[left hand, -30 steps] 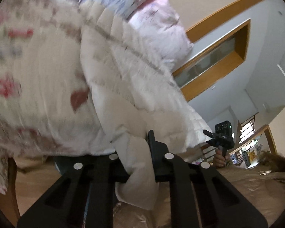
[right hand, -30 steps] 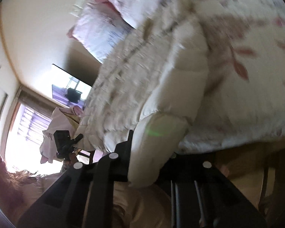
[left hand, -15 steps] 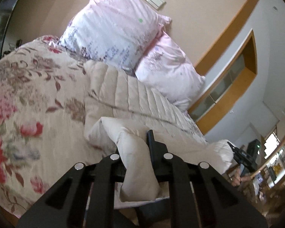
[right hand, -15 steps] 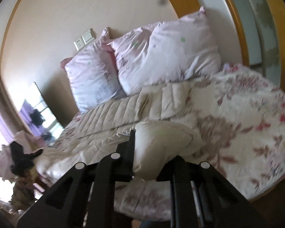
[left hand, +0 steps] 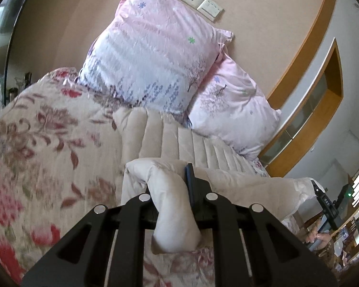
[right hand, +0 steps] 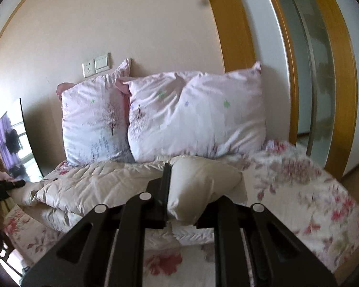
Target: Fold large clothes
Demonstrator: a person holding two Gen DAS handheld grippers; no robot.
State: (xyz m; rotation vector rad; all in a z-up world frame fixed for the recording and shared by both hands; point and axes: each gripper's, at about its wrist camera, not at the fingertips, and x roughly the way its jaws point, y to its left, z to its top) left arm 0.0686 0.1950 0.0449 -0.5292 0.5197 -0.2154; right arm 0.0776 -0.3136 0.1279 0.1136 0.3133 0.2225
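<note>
A cream quilted down coat [left hand: 179,141] lies across the flowered bed, reaching back to the pillows. My left gripper [left hand: 172,191] is shut on one puffy corner of the coat, and the pinched fabric hangs down between the fingers. In the right wrist view the coat [right hand: 95,184] stretches off to the left, and my right gripper [right hand: 186,191] is shut on its other bulging corner. Both corners are lifted off the bed. The other gripper [left hand: 328,205], held by a hand, shows at the right edge of the left wrist view.
A flowered bedspread [left hand: 36,143] covers the bed [right hand: 311,203]. Two pink pillows [right hand: 196,117] [left hand: 153,55] lean on the beige wall under a socket plate [right hand: 97,64]. A wooden door frame [right hand: 237,35] stands right of the bed. A mirror [right hand: 12,141] leans at the left.
Both grippers rose and tipped up with the coat's corners still pinched. The views swung from close on the bedding to the pillows and wall, and the right view rolled upright.
</note>
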